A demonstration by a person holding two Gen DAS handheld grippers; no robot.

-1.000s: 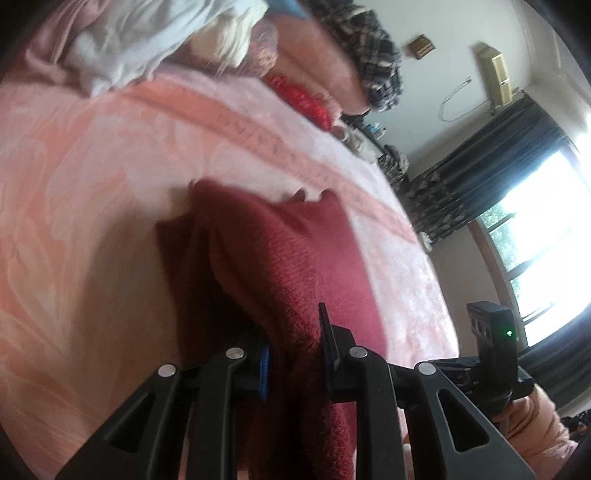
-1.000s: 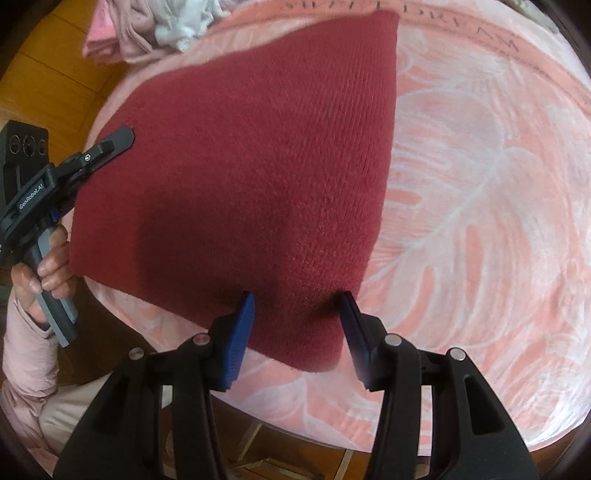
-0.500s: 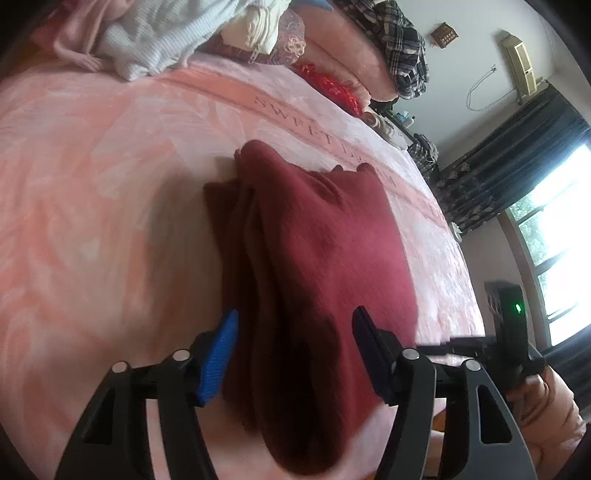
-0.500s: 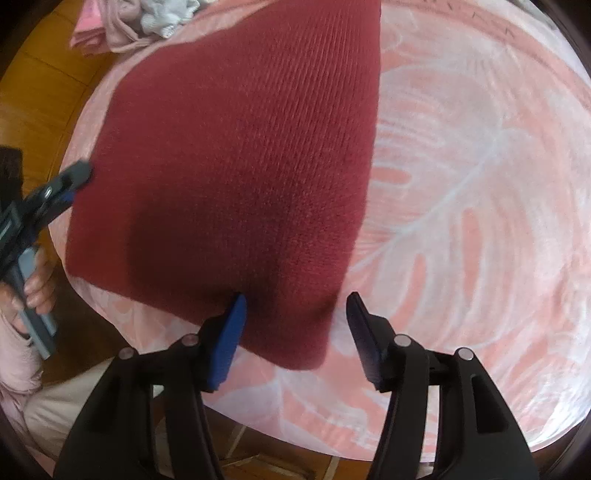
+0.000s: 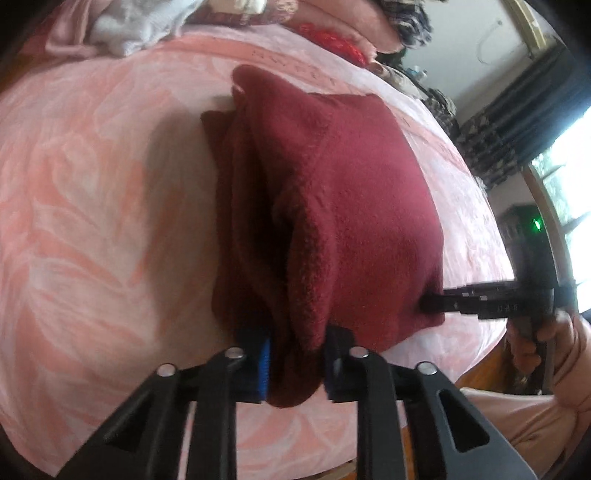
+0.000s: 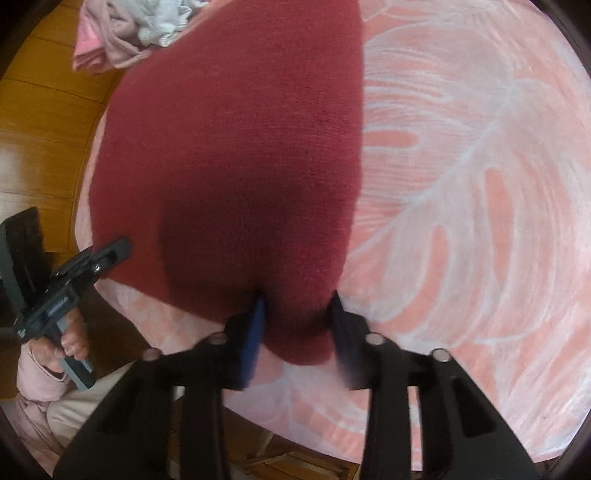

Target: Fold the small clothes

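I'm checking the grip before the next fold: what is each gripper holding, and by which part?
Both are closing on the folded red sweater: left gripper on its near left corner, right gripper on its near right corner.

I look across a bed spread with a pink leaf-print blanket (image 5: 92, 206), and I take that as my landmark. Beyond its far edge lies a heap of bedding and clothes (image 5: 140, 22), with a pale wall (image 5: 469, 44) behind it; to the far right of the blanket hang dark curtains (image 5: 517, 122) beside a bright window (image 5: 569, 173) that lets in daylight. Left of the blanket, in the right wrist view, I see a glossy wooden floor (image 6: 40, 122).
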